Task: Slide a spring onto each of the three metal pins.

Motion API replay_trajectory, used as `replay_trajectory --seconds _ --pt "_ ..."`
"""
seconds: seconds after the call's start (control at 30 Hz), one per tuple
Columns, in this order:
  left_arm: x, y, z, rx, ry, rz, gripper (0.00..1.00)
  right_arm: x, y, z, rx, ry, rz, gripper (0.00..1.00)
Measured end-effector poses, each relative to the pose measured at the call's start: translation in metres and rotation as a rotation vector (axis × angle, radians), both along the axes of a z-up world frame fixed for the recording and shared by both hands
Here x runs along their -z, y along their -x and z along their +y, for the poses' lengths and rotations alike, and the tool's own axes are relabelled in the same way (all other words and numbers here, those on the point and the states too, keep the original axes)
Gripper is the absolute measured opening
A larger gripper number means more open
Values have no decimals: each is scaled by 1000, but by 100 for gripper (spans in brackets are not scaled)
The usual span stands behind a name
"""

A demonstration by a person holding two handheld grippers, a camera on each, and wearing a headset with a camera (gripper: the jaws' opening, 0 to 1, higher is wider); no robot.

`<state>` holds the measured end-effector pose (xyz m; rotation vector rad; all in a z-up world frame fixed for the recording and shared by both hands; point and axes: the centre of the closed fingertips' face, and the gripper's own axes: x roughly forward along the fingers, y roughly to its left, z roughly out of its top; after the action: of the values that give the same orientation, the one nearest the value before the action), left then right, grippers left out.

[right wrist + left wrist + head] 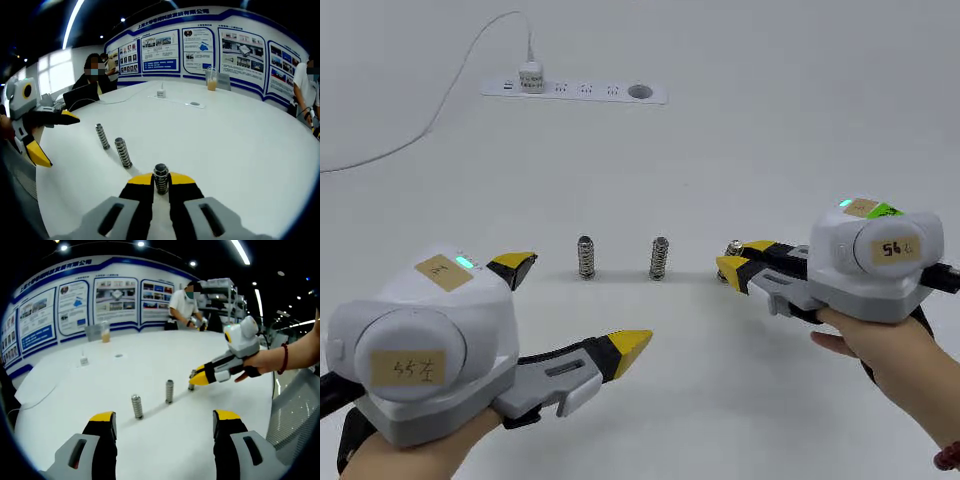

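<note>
On the white table (740,150) the left spring (586,256) and the middle spring (659,258) stand upright side by side. The third spring (160,176) stands just to their right, pinched between the jaws of the right gripper (730,262). The left gripper (572,303) hovers nearer the person, jaws spread wide and holding nothing.

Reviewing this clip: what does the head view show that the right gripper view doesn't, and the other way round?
Head view: the right tool from outside, its white housing bearing a handwritten label, and the right hand holding it. Right gripper view: blue-framed wall boards, a cup with an orange drink, a seated person. Shared: the left spring and the middle spring upright on the white table, the third spring between the right tool's jaws, the open left tool, the power strip.
</note>
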<state>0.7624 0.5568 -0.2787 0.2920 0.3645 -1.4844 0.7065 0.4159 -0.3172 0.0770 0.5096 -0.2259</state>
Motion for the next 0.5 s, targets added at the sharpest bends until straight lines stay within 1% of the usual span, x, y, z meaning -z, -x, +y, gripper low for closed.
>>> replay_trajectory --seconds 0.03,0.1,0.23,0.33,0.37,0.43,0.5 --pt "0 0 0 0 -2 -3 80 0 0 1 -1 -2 2 13" --pt "0 -1 0 1 -4 -7 80 0 0 3 -2 -7 2 19" --pt "0 -2 1 -1 -5 -6 81 -5 2 5 -5 -3 -6 20" --pt "0 -4 1 -4 -10 -7 81 -11 5 6 6 -31 -21 27" --pt "1 -5 1 -4 -15 -8 80 -12 6 6 10 -36 -22 31" --pt "1 -7 1 -6 -24 -8 81 -15 10 8 12 -37 -19 33" --pt "1 -8 2 -7 -29 -1 81 -16 13 9 15 -47 -14 36"
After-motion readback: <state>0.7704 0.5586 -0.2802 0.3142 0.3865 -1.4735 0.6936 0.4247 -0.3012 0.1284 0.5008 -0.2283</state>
